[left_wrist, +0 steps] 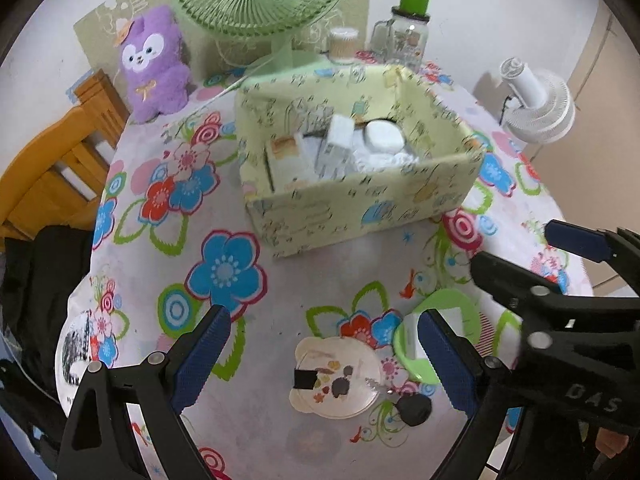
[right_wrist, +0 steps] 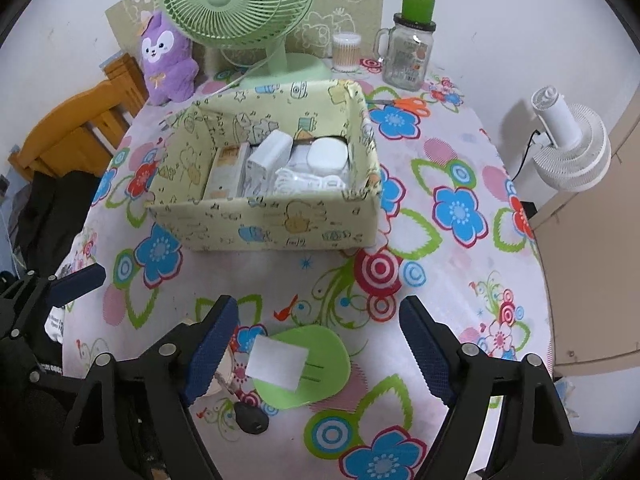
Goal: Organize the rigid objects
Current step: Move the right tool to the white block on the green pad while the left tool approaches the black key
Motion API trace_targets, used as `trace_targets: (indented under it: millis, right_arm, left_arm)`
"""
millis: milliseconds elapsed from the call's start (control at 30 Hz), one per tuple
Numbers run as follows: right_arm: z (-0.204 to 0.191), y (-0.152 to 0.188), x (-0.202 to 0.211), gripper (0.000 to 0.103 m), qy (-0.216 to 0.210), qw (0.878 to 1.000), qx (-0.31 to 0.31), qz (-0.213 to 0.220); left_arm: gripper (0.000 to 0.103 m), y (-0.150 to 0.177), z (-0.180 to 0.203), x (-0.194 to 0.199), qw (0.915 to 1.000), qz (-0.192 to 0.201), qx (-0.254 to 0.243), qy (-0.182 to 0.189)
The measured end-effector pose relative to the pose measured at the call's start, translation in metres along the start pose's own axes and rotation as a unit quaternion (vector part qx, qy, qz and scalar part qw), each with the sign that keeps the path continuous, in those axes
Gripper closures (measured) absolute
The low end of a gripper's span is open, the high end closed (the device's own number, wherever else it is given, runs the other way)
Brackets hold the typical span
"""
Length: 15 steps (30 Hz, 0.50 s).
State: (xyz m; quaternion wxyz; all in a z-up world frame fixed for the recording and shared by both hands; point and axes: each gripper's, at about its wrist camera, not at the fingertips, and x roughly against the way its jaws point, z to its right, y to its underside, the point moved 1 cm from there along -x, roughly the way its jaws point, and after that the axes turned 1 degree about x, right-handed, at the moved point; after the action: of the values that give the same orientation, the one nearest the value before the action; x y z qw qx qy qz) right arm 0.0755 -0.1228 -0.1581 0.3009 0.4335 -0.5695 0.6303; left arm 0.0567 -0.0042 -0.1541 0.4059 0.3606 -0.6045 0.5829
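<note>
**tablewatcher:** Yellow-green printed box [right_wrist: 264,216] sits mid-table on the flowery cloth [right_wrist: 460,280], so I'll place everything off that. Inside it: a tan-labelled carton [right_wrist: 226,172] at the left end, a white box [right_wrist: 266,160] next to it, and a round white tub [right_wrist: 326,156] to the right, over some crumpled white stuff. Behind the box: a green fan [right_wrist: 236,4], a purple plush [right_wrist: 166,60] to its left, a cotton-swab tub [right_wrist: 346,52] and a glass mug jar [right_wrist: 408,52] with a green cap. Orange scissors [right_wrist: 404,103] lie at the box's back right corner.

**knobtwist:** And on the near side? What about the tongs?

**tablewatcher:** In front of the box, a green dish [right_wrist: 316,364] with a white block [right_wrist: 276,362] resting on it. Just left of the dish there's a cream bear-shaped plate [left_wrist: 336,376] with small dark bits on it, and a black key fob [right_wrist: 252,420] lying between plate and dish on the near side. Right gripper [right_wrist: 320,348] hangs over the dish, jaws spread wide, one finger each side, pads not touching the dish or block. Left gripper [left_wrist: 320,356] is the same deal over the plate, jaws apart, holding nothing. The two sets of tongs are right beside each other, so it's crowded there.

**knobtwist:** Anything off the table?

**tablewatcher:** Wooden chair [right_wrist: 76,132] left of the box, white fan [right_wrist: 572,152] off to the right.
</note>
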Motion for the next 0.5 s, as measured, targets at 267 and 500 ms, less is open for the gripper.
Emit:
trace_targets:
  millis: [267, 500]
  right_arm:
    - [0.000, 0.017, -0.015, 0.019, -0.006, 1.000, -0.003, -0.008]
    - [-0.002, 0.028, -0.029, 0.019, -0.006, 1.000, -0.005, -0.013]
  left_arm:
    - [0.007, 0.021, 0.002, -0.021, 0.9998, -0.020, 0.001, 0.002]
    - [0.007, 0.035, -0.002, -0.034, 0.9993, -0.036, 0.005, 0.006]
